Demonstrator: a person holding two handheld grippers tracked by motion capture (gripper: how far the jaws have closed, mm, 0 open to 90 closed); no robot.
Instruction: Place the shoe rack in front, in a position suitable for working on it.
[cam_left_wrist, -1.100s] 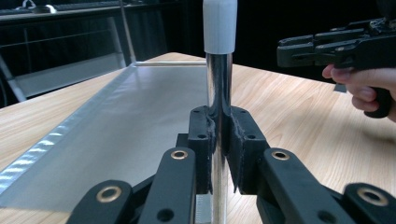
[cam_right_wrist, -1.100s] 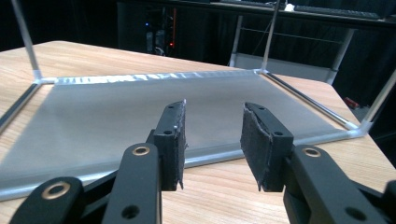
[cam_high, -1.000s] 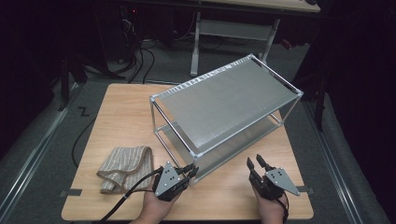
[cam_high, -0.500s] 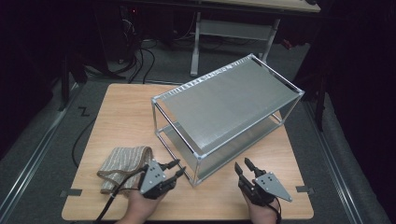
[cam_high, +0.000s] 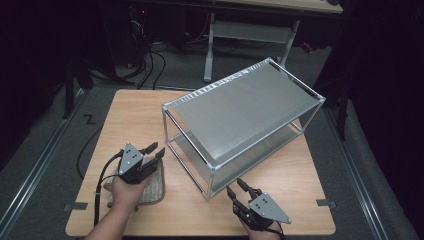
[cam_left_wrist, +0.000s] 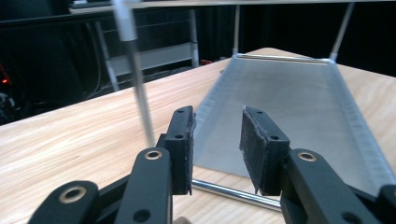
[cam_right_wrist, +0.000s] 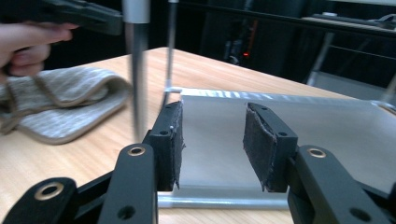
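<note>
A silver two-shelf metal rack (cam_high: 240, 110) stands at an angle on the wooden table (cam_high: 135, 115). A folded grey towel (cam_high: 152, 186) lies near the table's front left. My left gripper (cam_high: 155, 151) hovers over the towel and points at the rack. Its jaws opened within the last second and stand open with nothing between the pads (cam_left_wrist: 217, 114). My right gripper (cam_high: 235, 186) is at the front edge, aimed at the rack's near corner post (cam_right_wrist: 135, 70). It is open and has widened a little, with nothing between its pads (cam_right_wrist: 212, 109). Both gripper views look along the lower shelf (cam_left_wrist: 289, 107).
The rack takes up the table's middle and right. Bare wood lies at the table's back left and along the front edge (cam_high: 190, 220). Dark floor, cables (cam_high: 150, 60) and a desk frame (cam_high: 250, 30) lie beyond the table. A cable trails from the left gripper (cam_high: 100, 185).
The left gripper moved left from the rack's front corner to above the towel, and its jaws opened. The right gripper slid left along the front edge toward the rack's near corner.
</note>
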